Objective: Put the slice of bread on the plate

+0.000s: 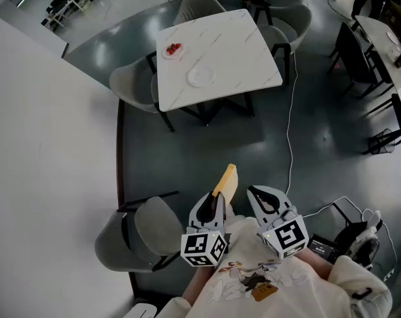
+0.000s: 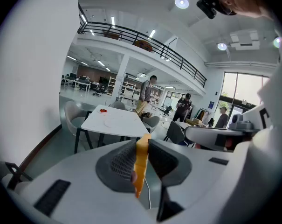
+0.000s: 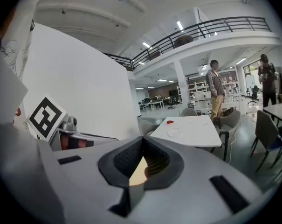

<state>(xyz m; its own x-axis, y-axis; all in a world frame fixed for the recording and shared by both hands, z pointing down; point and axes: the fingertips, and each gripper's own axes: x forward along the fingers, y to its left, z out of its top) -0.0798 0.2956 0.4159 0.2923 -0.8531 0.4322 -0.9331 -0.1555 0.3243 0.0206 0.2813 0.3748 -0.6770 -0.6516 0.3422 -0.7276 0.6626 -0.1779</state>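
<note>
Thin yellow-tan bread slice (image 1: 227, 179) (image 2: 141, 164) stands on edge, nearly upright with a slight lean. It is clamped between the pads of the left gripper (image 1: 218, 199), upper part sticking out past the jaw tips. Small round white plate (image 1: 200, 76) (image 2: 112, 122) lies flat and bare on a white marble-look table (image 1: 250, 42), well apart from the bread.

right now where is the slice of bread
The slice of bread is low and centre in the head view, pinched edge-on in the jaws of the left gripper, just left of the right gripper and short of the white table with the plate.
</note>
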